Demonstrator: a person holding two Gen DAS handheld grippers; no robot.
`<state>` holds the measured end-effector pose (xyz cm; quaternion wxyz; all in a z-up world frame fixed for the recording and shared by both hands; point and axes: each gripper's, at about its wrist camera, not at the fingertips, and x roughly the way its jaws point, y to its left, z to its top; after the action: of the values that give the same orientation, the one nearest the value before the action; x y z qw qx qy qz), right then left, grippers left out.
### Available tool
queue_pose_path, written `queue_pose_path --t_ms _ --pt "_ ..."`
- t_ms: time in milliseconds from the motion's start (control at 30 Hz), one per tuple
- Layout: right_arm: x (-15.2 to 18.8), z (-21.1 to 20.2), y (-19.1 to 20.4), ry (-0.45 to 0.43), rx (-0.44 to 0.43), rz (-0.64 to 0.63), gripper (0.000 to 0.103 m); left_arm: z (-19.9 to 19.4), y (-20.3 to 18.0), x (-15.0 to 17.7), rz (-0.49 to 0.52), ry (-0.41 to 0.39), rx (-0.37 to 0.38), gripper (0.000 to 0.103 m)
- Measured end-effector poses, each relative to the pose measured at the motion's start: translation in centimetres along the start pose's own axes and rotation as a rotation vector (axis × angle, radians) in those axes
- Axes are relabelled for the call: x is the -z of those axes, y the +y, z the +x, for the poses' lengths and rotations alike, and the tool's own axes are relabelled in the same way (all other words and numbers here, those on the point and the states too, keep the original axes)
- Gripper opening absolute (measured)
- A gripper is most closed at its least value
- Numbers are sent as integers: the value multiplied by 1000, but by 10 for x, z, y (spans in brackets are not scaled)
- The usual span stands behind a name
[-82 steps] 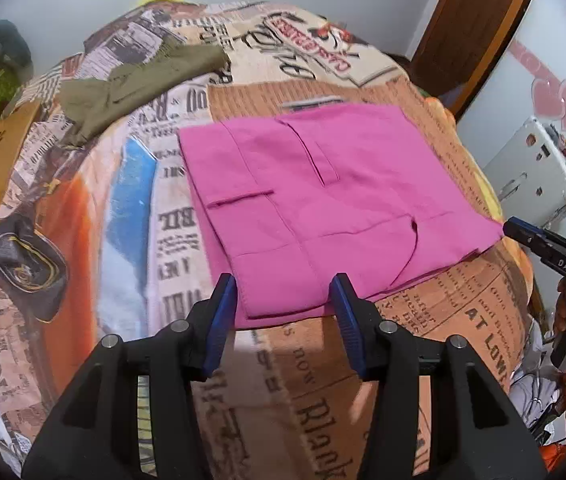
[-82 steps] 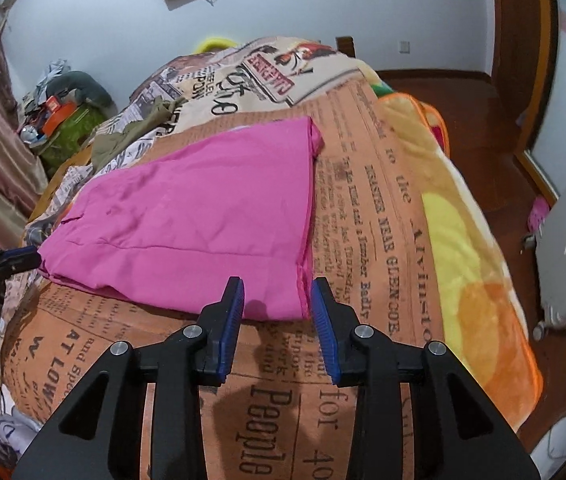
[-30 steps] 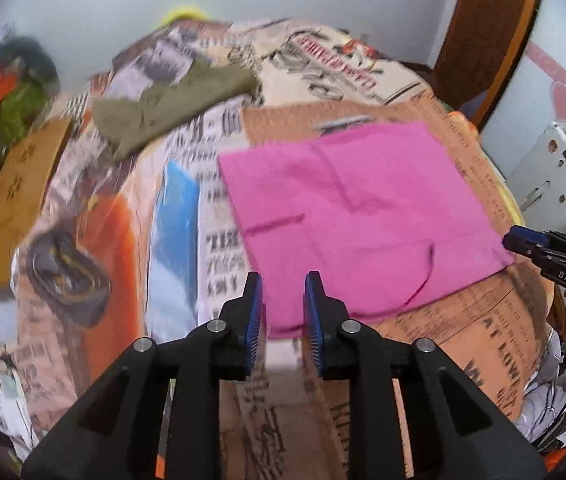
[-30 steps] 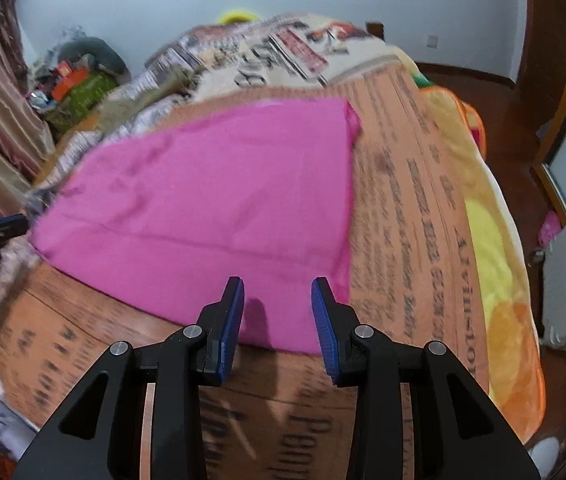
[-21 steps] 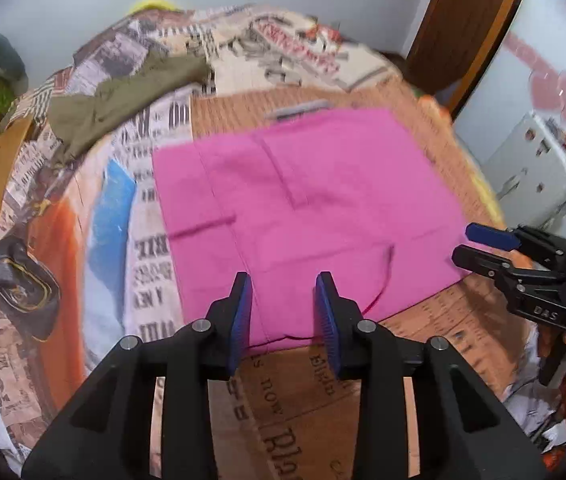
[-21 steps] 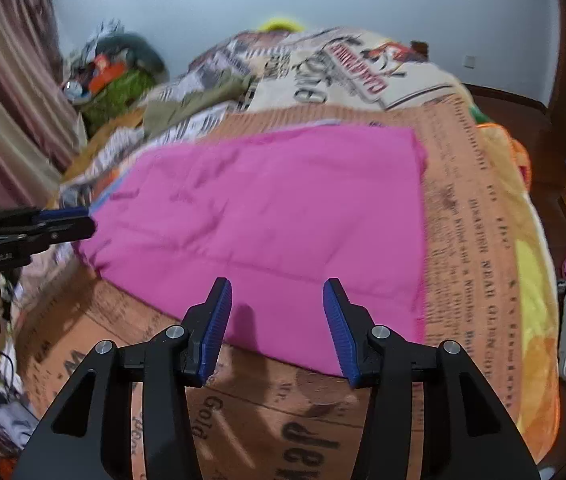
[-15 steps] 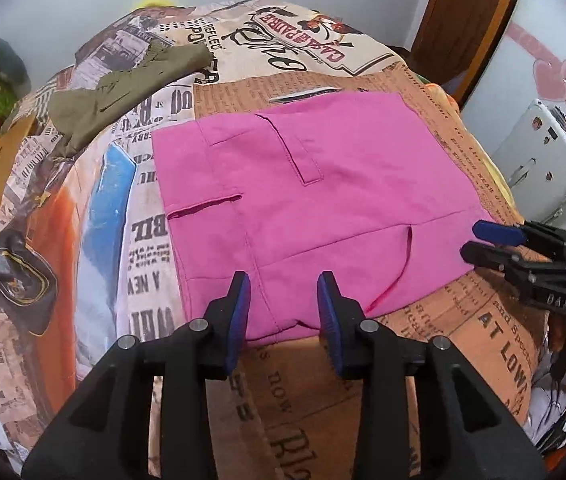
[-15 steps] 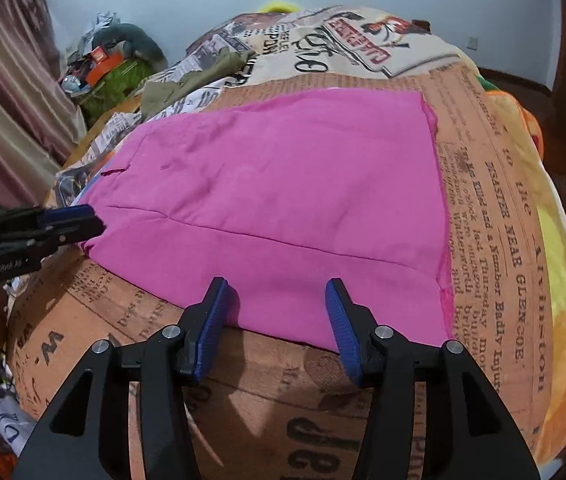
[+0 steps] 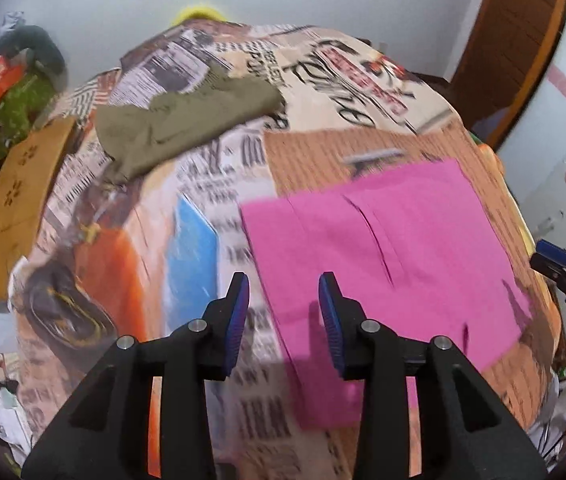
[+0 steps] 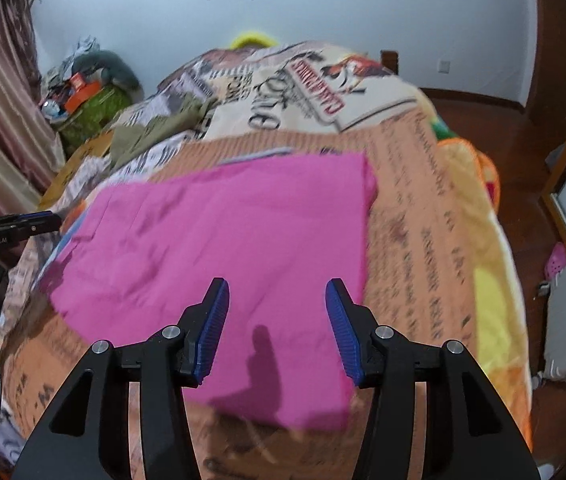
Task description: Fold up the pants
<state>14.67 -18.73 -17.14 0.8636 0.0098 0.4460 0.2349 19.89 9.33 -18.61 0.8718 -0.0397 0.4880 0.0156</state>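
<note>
The folded pink pants (image 9: pixel 383 260) lie flat on a bed covered by a newspaper-print blanket (image 9: pixel 323 152). My left gripper (image 9: pixel 283 284) hovers open above the pants' near left edge, its left finger over the blanket and its right finger over pink cloth, holding nothing. In the right wrist view the pants (image 10: pixel 223 248) fill the middle, and my right gripper (image 10: pixel 277 286) hangs open above their near right part, empty. Each gripper shows at the edge of the other's view: the right gripper (image 9: pixel 555 256) and the left gripper (image 10: pixel 35 220). Both views are motion-blurred.
An olive garment (image 9: pixel 187 120) lies crumpled at the far left of the bed. A brown cardboard sheet (image 9: pixel 15 200) and a clutter pile (image 9: pixel 11 92) are at the left. A white appliance (image 9: pixel 563 208) and a wooden door (image 9: pixel 515 40) stand on the right.
Both grippers' jaws have widened since a second ago. My left gripper has swung left, so the pants now sit right of centre. My right gripper has shifted a little right.
</note>
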Motion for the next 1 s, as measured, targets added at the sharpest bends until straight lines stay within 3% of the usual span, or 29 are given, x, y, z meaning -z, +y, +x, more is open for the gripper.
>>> queue_pose_path --t_ms 133,500,833,1000 --pt "-14 6 -9 -22 17 14 46 10 10 -21 -33 -16 7 51" --pt "-50 56 -39 13 36 38 46 66 22 -47 -55 20 -17 52" --pt "-73 102 -55 38 61 17 46 97 26 -46 -77 71 -16 52" --pt "-86 118 -61 44 91 11 46 103 32 -42 -135 97 35 49"
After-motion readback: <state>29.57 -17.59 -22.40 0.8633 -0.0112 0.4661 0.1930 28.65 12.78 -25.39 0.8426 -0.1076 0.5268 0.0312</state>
